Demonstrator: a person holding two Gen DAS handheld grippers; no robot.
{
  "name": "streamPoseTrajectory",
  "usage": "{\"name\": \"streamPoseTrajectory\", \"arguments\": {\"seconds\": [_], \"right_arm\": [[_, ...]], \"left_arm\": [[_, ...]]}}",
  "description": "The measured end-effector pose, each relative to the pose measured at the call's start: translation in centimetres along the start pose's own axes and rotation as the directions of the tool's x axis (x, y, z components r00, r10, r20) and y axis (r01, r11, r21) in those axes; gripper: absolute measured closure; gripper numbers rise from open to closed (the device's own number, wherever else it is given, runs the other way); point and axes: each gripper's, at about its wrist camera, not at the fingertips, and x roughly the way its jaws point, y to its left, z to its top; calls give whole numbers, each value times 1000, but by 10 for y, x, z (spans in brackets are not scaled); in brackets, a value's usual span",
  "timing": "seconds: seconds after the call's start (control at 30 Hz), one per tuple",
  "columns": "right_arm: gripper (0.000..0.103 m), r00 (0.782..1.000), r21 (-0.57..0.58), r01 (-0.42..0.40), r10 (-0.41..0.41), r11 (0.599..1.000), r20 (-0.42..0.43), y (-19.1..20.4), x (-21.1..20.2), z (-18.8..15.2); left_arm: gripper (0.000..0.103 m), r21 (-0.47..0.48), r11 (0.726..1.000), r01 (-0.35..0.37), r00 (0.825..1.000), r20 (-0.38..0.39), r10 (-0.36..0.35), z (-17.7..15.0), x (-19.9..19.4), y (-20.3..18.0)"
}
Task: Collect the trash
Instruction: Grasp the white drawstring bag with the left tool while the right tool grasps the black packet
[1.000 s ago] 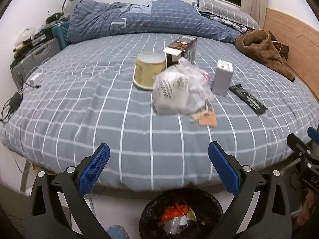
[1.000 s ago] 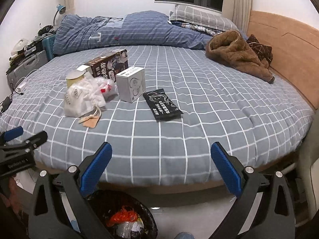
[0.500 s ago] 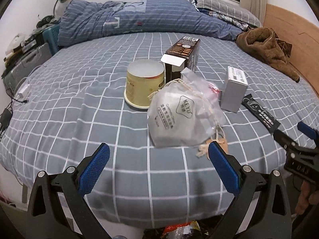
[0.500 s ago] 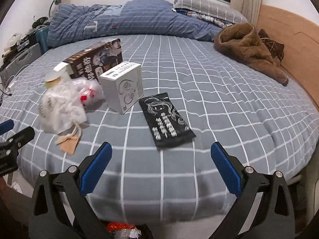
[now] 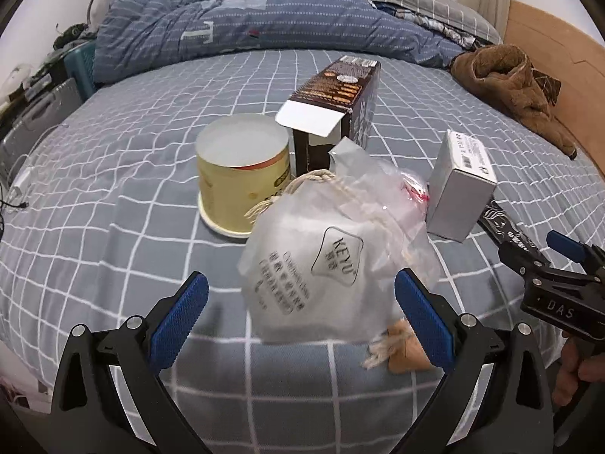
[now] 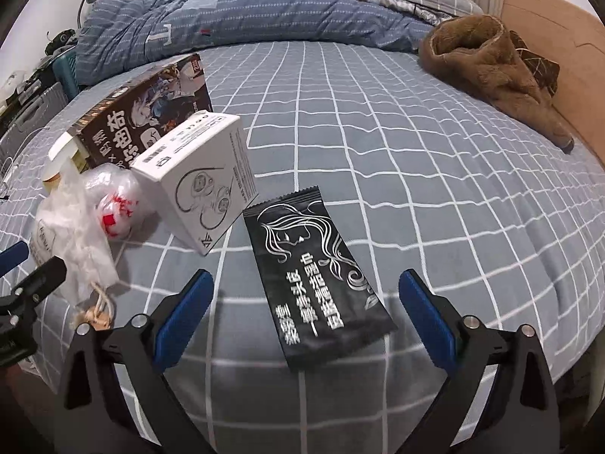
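Observation:
Trash lies on the grey checked bed. In the left wrist view my left gripper [image 5: 300, 302] is open, its blue pads on either side of a white drawstring pouch [image 5: 321, 265] in clear plastic. Behind it stand a yellow paper cup [image 5: 242, 174], a brown carton [image 5: 336, 98] and a white box [image 5: 459, 185]. In the right wrist view my right gripper [image 6: 306, 306] is open over the near end of a black wipe packet [image 6: 314, 272]. The white box [image 6: 204, 181], the carton [image 6: 151, 113] and the pouch [image 6: 75, 227] lie to its left.
A brown fleece garment [image 6: 491, 72] lies at the far right by the wooden headboard [image 6: 556, 38]. A rumpled blue duvet [image 5: 245, 22] and pillows cover the far end. Cases and clutter [image 5: 34, 106] stand left of the bed.
Both grippers have moved forward and down over the bed, close to the trash. The black bin below the bed edge has dropped out of view. Both stayed open.

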Motion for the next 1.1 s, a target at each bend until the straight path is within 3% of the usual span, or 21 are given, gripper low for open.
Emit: {"name": "streamPoseTrajectory", "arguments": {"seconds": [0.2, 0.3, 0.33, 0.4, 0.53, 0.93, 1.1], "right_arm": [[22, 998, 15, -5, 6, 1000, -59, -2, 20, 4], [30, 998, 17, -9, 11, 1000, -68, -2, 24, 4], [32, 997, 19, -15, 16, 1000, -74, -2, 25, 4], [41, 997, 20, -17, 19, 1000, -73, -3, 24, 3], [45, 997, 11, -16, 17, 1000, -70, -2, 24, 3], [53, 999, 2, 4, -3, 1000, -50, -1, 16, 5], [63, 998, -4, -4, 3, 1000, -66, 0, 13, 7]], "left_arm": [[7, -2, 1000, 10, 1000, -22, -10, 5, 16, -5], [20, -3, 1000, 21, 999, -35, -21, 6, 22, -6], [29, -7, 999, 34, 998, -45, -35, 6, 25, -7], [31, -1, 1000, 29, 998, -49, -29, 5, 27, -10], [43, 2, 1000, 26, 998, -49, -26, 2, 27, -10], [48, 12, 1000, 18, 999, -32, -18, 1, 18, -11], [49, 12, 1000, 23, 999, -27, -22, 4, 11, -11]]}}
